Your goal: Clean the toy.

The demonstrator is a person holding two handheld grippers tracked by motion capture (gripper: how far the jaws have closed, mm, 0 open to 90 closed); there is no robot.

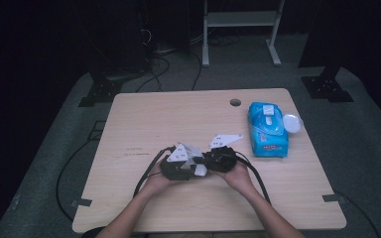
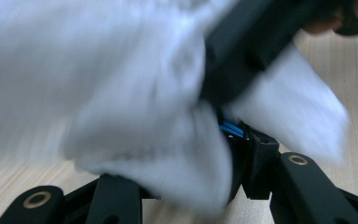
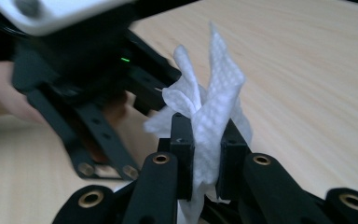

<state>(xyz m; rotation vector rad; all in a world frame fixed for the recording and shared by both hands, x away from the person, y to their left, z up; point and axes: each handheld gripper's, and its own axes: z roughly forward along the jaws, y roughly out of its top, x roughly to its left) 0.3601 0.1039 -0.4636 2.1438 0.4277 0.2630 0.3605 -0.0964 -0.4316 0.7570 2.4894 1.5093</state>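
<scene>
So the white wipe (image 3: pixel 209 121) is sandwiched right between your right gripper (image 3: pixel 206 161)'s two jaws, which are closed onto it with only the cloth's thickness between them; the loose end sticks up toward 12 o'clock and a scrap hangs out below at 6. In the left gripper view the same wipe (image 2: pixel 135 112) is a blurry white mass draped over the jaws, so you can't really tell whether your left gripper (image 1: pixel 181 166) is gripping it or how wide it's open. From the high view both grippers meet near the table (image 1: pixel 144 119)'s front-middle, wipe (image 1: pixel 198 166) bunched between them. The blue wipes pack (image 1: pixel 267 130) sits well apart at about 2 o'clock.
</scene>
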